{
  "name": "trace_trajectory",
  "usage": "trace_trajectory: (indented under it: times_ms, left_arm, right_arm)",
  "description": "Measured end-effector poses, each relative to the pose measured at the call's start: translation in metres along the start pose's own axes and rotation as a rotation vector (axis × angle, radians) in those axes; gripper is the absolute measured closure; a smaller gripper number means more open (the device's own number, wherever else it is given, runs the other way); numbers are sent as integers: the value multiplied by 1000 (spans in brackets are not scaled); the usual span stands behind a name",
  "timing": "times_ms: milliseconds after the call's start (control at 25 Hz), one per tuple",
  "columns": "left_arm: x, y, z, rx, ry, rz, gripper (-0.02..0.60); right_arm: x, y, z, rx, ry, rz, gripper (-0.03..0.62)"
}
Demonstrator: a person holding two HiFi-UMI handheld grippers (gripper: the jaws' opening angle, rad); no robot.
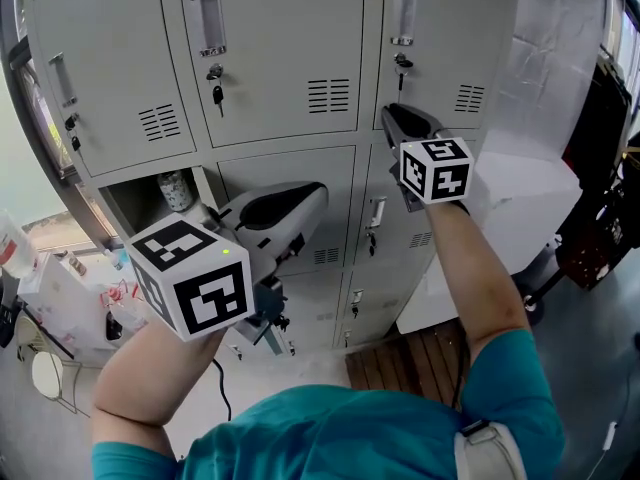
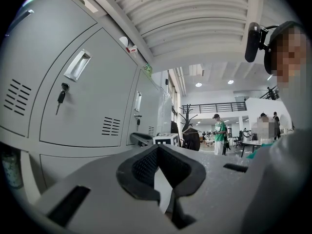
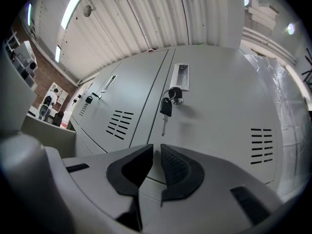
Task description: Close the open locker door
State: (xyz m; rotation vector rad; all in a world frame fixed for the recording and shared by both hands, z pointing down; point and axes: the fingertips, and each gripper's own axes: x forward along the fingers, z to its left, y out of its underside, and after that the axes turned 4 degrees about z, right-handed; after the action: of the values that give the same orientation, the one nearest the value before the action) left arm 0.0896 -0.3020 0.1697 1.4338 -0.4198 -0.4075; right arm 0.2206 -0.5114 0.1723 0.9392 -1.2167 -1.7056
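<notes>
A bank of grey lockers (image 1: 270,58) fills the head view. One middle-row compartment (image 1: 135,206) at the left stands open with a bottle (image 1: 176,190) inside. The thin grey edge (image 1: 211,196) beside it looks like its door seen end-on. My left gripper (image 1: 320,194) hovers just right of that edge. In the left gripper view its pads (image 2: 157,149) meet at the tips around nothing. My right gripper (image 1: 392,118) is raised before the upper right locker door (image 1: 440,38). In the right gripper view its jaws (image 3: 157,147) keep a narrow empty gap, below a hanging key (image 3: 165,108).
Boxes and clutter (image 1: 70,298) sit low at the left. A plastic-wrapped white bulk (image 1: 540,198) stands right of the lockers, with wooden slats (image 1: 410,363) on the floor below. A black cable (image 1: 220,388) trails down. A person (image 2: 220,133) stands far off in the hall.
</notes>
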Motion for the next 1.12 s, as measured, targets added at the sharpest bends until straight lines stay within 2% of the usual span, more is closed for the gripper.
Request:
trace_trajectory:
  times_ms: [80, 240, 600, 880, 1120]
  left_arm:
    - [2, 1, 0, -1, -4, 2, 578]
    - [5, 0, 2, -5, -9, 3, 578]
    - [3, 0, 4, 2, -45, -6, 578]
    - [2, 2, 7, -3, -76, -9, 578]
    - [3, 3, 8, -23, -107, -15, 578]
  right_arm:
    - [3, 1, -2, -18, 26, -1, 573]
    - [4, 0, -3, -73, 64, 4, 576]
    - [5, -1, -4, -68, 90, -3, 579]
    - [4, -1, -4, -39, 66, 7, 580]
    - [-20, -3, 2, 29, -33, -31, 580]
